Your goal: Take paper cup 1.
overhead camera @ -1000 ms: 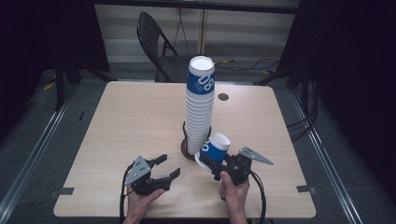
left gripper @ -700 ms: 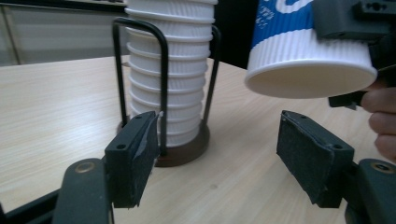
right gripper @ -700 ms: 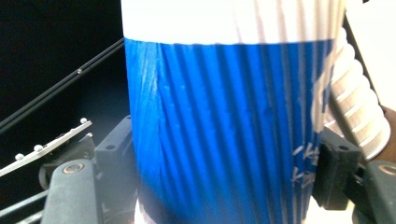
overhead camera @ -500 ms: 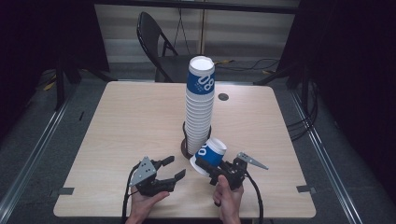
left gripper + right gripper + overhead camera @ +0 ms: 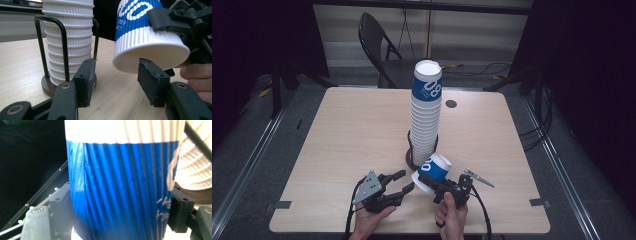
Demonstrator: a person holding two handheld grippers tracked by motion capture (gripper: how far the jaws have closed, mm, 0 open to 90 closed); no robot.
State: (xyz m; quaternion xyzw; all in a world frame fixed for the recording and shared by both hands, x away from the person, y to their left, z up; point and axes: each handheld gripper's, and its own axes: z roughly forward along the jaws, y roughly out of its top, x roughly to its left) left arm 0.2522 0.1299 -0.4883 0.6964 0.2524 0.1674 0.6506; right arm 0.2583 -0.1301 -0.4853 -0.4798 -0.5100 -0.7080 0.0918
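Note:
A tall stack of white and blue ribbed paper cups (image 5: 426, 115) stands in a black wire holder (image 5: 411, 159) at mid-table. My right gripper (image 5: 432, 182) is shut on a single blue and white cup (image 5: 434, 170), tilted with its open rim down and to the left, just right of the holder. In the right gripper view the cup (image 5: 120, 185) sits between both pads of that gripper (image 5: 120, 207). My left gripper (image 5: 116, 75) is open; its jaws have just been closing. The cup's rim (image 5: 150, 57) hangs just above the gap, near the right pad (image 5: 150, 82), with no pad pressing on it.
The stack (image 5: 70, 37) and holder stand just beyond the left gripper's left jaw. A small dark round spot (image 5: 451, 104) marks the table behind the stack. A black chair (image 5: 379, 45) stands past the far edge. Cables trail from both grippers over the front edge.
The right gripper has brought the cup down and slightly left, toward the left gripper. The left gripper's jaws have narrowed and now sit under the cup's rim.

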